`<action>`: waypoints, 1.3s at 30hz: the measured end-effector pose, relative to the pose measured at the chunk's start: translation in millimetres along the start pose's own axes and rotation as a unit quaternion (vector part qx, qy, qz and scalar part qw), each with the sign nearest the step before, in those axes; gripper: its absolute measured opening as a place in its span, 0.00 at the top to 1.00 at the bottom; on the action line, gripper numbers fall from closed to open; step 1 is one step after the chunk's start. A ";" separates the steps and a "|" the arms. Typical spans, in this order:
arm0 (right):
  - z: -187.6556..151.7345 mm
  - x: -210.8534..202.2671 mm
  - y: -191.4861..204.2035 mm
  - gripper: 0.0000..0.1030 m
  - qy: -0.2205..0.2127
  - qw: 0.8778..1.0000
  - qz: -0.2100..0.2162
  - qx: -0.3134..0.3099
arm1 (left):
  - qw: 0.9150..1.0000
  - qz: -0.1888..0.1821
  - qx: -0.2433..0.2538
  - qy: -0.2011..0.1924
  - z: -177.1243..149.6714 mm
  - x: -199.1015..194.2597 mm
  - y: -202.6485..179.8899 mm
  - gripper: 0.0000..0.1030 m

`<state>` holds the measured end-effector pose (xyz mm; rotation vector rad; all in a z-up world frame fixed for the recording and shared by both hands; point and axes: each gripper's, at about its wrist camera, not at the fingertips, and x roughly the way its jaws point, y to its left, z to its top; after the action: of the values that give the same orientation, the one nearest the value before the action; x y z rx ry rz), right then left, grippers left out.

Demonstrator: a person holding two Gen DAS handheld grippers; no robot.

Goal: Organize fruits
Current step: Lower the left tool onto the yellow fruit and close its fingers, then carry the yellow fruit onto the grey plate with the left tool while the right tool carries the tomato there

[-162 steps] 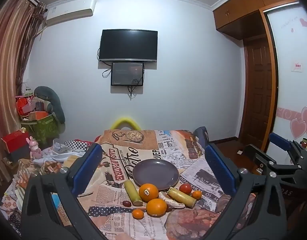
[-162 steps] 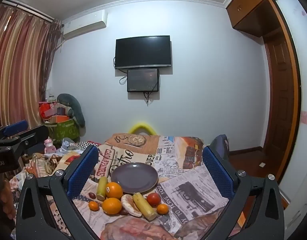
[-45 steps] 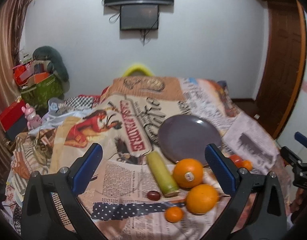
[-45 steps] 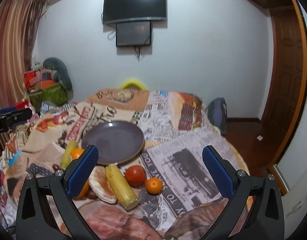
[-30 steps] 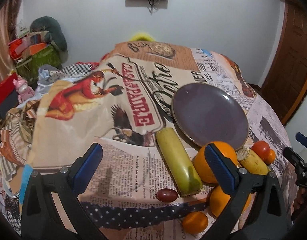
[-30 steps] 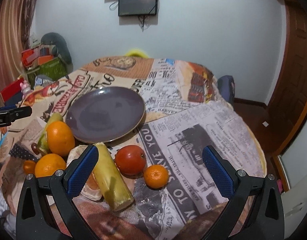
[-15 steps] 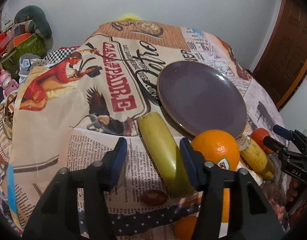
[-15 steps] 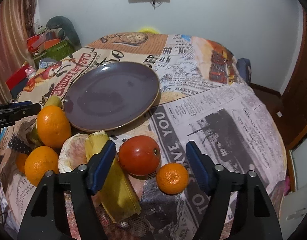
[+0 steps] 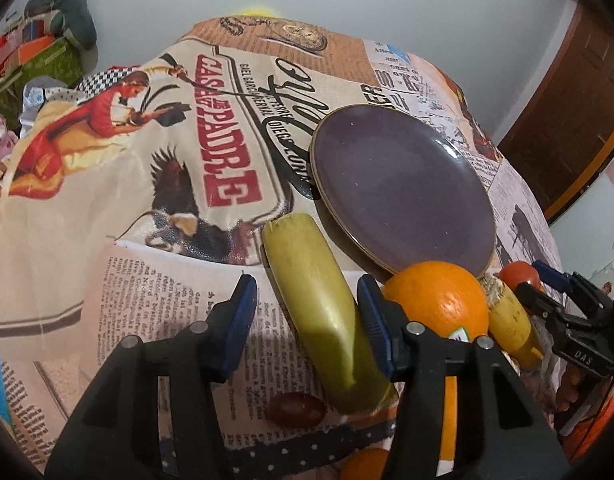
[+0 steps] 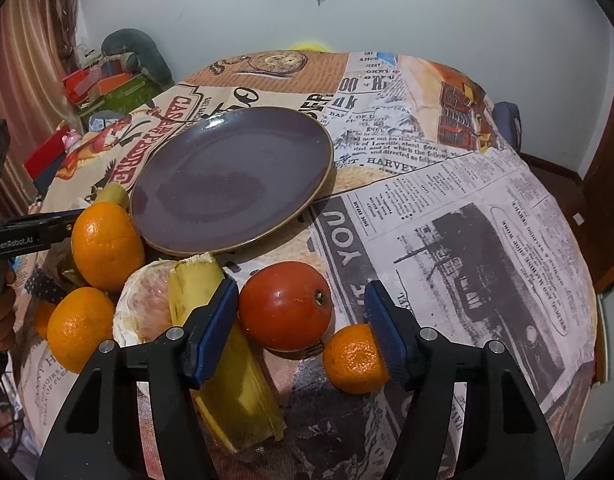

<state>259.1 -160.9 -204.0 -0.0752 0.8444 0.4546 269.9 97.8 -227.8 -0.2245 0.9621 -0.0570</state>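
From the left wrist view, the left gripper (image 9: 307, 320) is open, with one blue pad on each side of a long green-yellow piece of fruit with cut ends (image 9: 323, 312). The pads are close to it, but I cannot tell if they touch it, and nothing is lifted. This long fruit lies on the newspaper-print tablecloth (image 9: 147, 280), just beside the near rim of the round dark purple plate (image 9: 403, 192). A big orange with a small sticker (image 9: 435, 300) sits right next to the right pad. A small dark red fruit, shaped like a grape (image 9: 297, 410), lies near the bottom. Farther right are a yellow cut piece (image 9: 507, 332) and a bit of the round red fruit (image 9: 519, 274). The other tool shows at the right edge.

From the right wrist view, the right gripper (image 10: 301, 320) is open too — its pads stand on both sides of the round red fruit like a tomato (image 10: 285, 306), not squeezing yet. A small orange mandarin (image 10: 355, 360) touches the right pad or sits just beside it. The yellow cut piece (image 10: 223, 340) lies under the left pad. Beside it is a pale peeled citrus half (image 10: 141, 308), and two big oranges (image 10: 107, 246) sit toward the left edge of the table.

The plate has nothing on it in either view. So I think the job has hardly begun — every fruit seems to be waiting on the cloth, and each tool looks ready to pick one up.
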 end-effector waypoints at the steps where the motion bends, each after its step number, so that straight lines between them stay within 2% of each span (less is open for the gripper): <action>1: 0.2 0.5 0.0 0.40 0.000 1.000 0.002 0.000 | 1.000 -0.001 -0.004 0.003 1.9 2.6 0.6 0.49; 7: 0.7 3.5 -3.8 0.41 0.006 1.000 0.023 0.011 | 1.000 -0.006 -0.017 0.014 8.1 16.1 2.9 0.49; 9: 0.8 3.9 -3.4 0.46 0.007 0.999 0.038 0.013 | 1.000 -0.012 -0.016 0.015 8.7 16.4 3.2 0.54; 11: 0.9 4.1 -1.6 0.57 0.008 0.999 0.052 0.012 | 1.000 -0.011 -0.012 0.015 8.3 15.6 1.5 0.56; 15: 1.9 3.2 1.5 0.58 0.004 0.999 0.045 0.007 | 1.000 -0.002 -0.001 0.014 9.4 11.0 0.2 0.56; 22: 6.0 -3.9 -14.5 0.59 -0.009 0.999 0.016 0.027 | 0.998 0.039 0.040 -0.013 14.9 -9.3 5.0 0.58; 29: 5.6 2.8 -6.6 0.58 -0.004 1.000 -0.007 0.006 | 0.999 0.030 0.025 0.020 14.0 13.4 11.3 0.57; 35: 6.6 3.3 -11.5 0.58 -0.004 1.000 -0.004 0.007 | 0.999 0.030 0.023 0.015 13.4 16.3 8.0 0.59; 39: 8.2 -1.9 -11.2 0.59 -0.009 1.000 -0.002 0.011 | 0.999 0.017 0.026 -0.009 16.3 -3.2 1.2 0.64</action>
<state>268.5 -169.7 -198.4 -0.0526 0.8306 0.4412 281.4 102.1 -216.4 -0.1610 0.9461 -0.0485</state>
